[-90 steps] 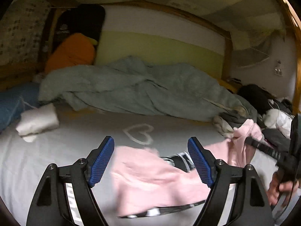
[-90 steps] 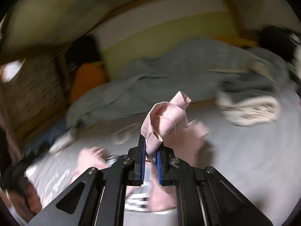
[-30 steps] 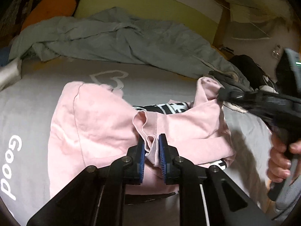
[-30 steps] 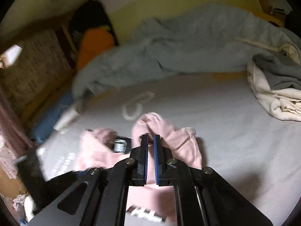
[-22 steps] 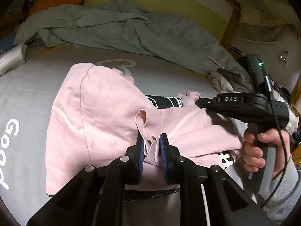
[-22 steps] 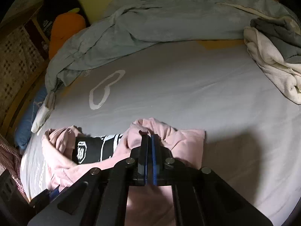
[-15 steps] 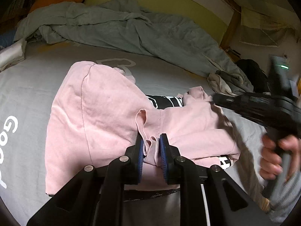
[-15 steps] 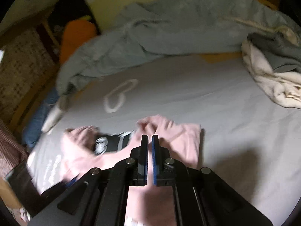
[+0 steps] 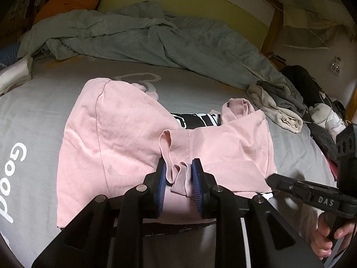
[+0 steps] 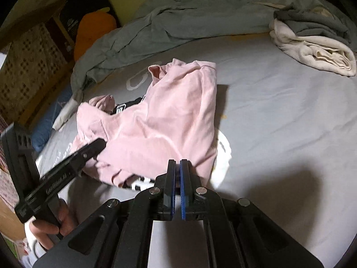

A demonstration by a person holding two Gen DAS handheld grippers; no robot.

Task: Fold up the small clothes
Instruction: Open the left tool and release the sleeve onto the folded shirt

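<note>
On the far left a folded white cloth [image 9: 13, 77] lies at the edge of the grey bedsheet [image 9: 40, 102], which carries the word "Good" along its left side and a white heart outline further back. Behind, a rumpled grey-green duvet [image 9: 156, 40] runs across the far side of the bed, with an orange cushion [image 9: 69, 0] in the far left corner.

The pink garment [image 9: 125, 138] lies in the middle of the sheet, partly folded over itself, with a black panel with white print showing at its far side and again at its near right edge. The left gripper [image 9: 178, 174] is at the garment's near edge; its blue pads [image 9: 161, 183] stand a little apart with a bunched fold of pink fabric between them. The jaws have just been opening, yet the fold fills the gap and the pads press on it.

The right gripper [image 10: 175, 174] is closed with nothing between its fingers, poised over the garment's near right edge. In the left wrist view it reaches in from the right, a hand [image 9: 328, 236] on its handle.

On the far right, a cream and grey pile of clothes [image 9: 279, 102] sits apart from the pink garment.
</note>
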